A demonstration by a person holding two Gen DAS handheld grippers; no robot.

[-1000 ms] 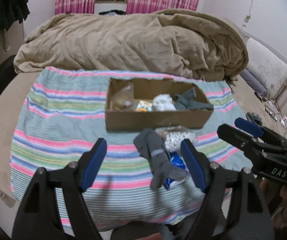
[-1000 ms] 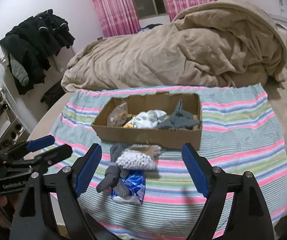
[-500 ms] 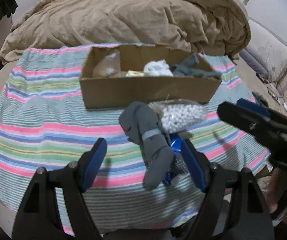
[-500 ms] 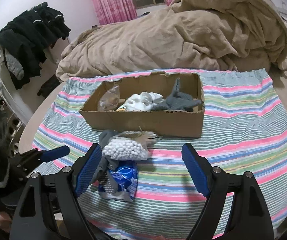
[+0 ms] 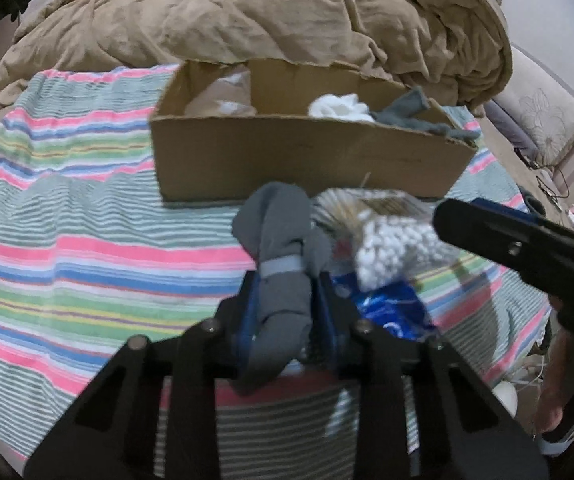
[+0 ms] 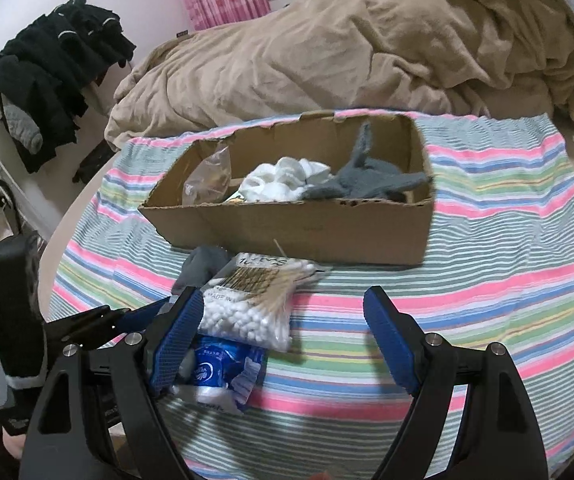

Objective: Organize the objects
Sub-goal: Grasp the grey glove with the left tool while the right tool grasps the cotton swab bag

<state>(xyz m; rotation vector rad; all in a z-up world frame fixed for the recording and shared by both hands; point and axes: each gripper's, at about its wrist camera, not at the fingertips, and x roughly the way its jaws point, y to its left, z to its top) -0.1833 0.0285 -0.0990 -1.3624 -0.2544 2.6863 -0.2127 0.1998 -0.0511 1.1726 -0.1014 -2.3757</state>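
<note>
My left gripper is shut on a grey sock that lies on the striped cloth in front of the cardboard box. Beside the sock lie a bag of cotton swabs and a blue tissue pack. My right gripper is open and empty above the cloth, its left finger next to the cotton swab bag and the blue tissue pack. The box holds a white sock, a grey sock and a clear bag.
A crumpled tan blanket is heaped behind the box. The striped cloth covers the near part of the bed. Dark clothes hang at the left wall. A pillow lies at the right.
My left gripper moved forward and closed on the grey sock. My right gripper moved down and closer to the swab bag, staying open.
</note>
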